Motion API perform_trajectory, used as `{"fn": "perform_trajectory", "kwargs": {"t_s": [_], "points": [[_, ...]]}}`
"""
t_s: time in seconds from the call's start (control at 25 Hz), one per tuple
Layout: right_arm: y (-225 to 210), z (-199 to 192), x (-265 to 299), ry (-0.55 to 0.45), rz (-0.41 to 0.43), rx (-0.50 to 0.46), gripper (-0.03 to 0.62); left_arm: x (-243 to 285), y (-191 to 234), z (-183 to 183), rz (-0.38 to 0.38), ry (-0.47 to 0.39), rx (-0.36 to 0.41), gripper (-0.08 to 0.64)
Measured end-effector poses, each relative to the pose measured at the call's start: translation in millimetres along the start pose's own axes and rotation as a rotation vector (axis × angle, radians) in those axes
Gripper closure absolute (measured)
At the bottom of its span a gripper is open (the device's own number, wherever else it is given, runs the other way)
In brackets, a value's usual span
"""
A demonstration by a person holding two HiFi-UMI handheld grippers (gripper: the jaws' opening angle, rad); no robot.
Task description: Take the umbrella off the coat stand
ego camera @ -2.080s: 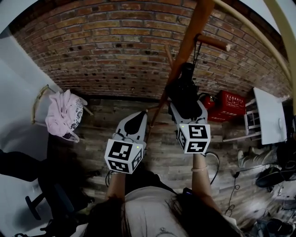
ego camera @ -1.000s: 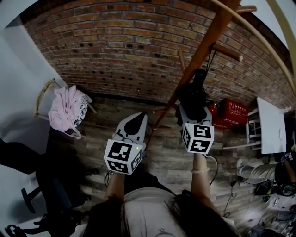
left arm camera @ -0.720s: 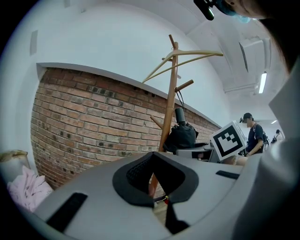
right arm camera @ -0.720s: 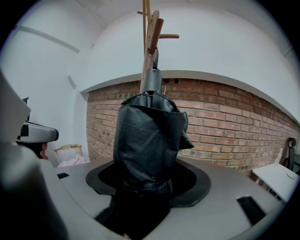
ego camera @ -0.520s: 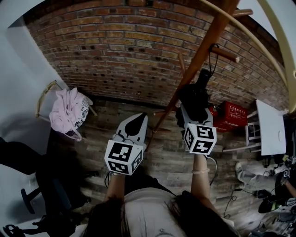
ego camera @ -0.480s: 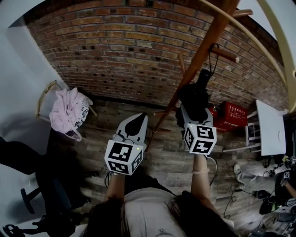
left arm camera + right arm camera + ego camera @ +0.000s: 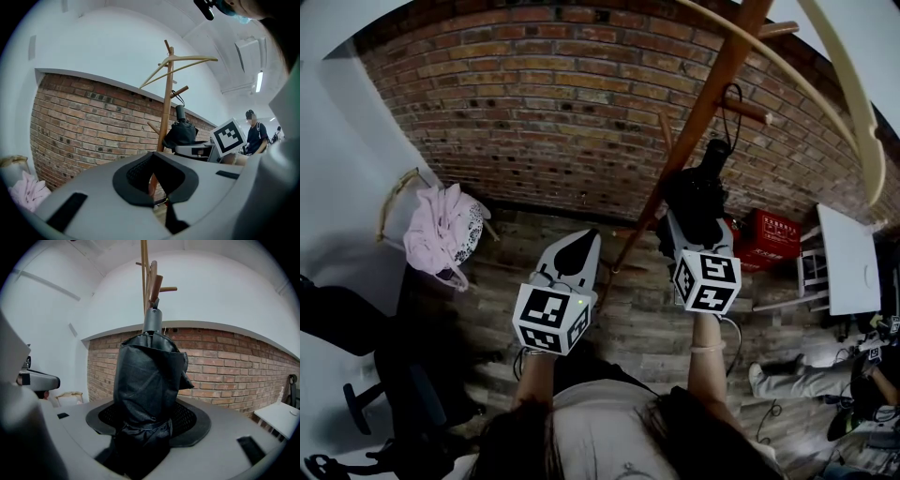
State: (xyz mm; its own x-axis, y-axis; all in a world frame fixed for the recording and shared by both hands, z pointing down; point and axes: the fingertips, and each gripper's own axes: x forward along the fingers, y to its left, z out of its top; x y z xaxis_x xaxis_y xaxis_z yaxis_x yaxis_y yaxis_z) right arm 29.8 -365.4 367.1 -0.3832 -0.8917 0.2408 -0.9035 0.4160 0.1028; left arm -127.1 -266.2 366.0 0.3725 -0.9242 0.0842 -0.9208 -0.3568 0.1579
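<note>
The folded black umbrella [image 7: 145,380] stands upright beside the coat stand [image 7: 694,122], with the right gripper [image 7: 692,230] clamped on its lower fabric and its thin strap [image 7: 729,101] apparently looped over 1 peg [image 7: 750,111]. To free it cleanly, I'd keep that clamp firm and carry the handle up and outward along the peg until the loop clears its tip. The left gripper [image 7: 570,258] hangs lower near the pole, its 2 jaws together on nothing. The strap's seat on the peg is too small to confirm, and the stand's top is cut off.
</note>
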Motion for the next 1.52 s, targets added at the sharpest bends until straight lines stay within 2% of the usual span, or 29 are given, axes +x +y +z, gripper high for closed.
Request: {"fn": "perform_trajectory", "kwargs": {"t_s": [1.52], "points": [[-2.1, 50.8, -60.8, -0.131, 0.017, -0.026, 0.285, -25.7, -45.7, 29.0, -0.029, -0.045, 0.07, 0.552]]}}
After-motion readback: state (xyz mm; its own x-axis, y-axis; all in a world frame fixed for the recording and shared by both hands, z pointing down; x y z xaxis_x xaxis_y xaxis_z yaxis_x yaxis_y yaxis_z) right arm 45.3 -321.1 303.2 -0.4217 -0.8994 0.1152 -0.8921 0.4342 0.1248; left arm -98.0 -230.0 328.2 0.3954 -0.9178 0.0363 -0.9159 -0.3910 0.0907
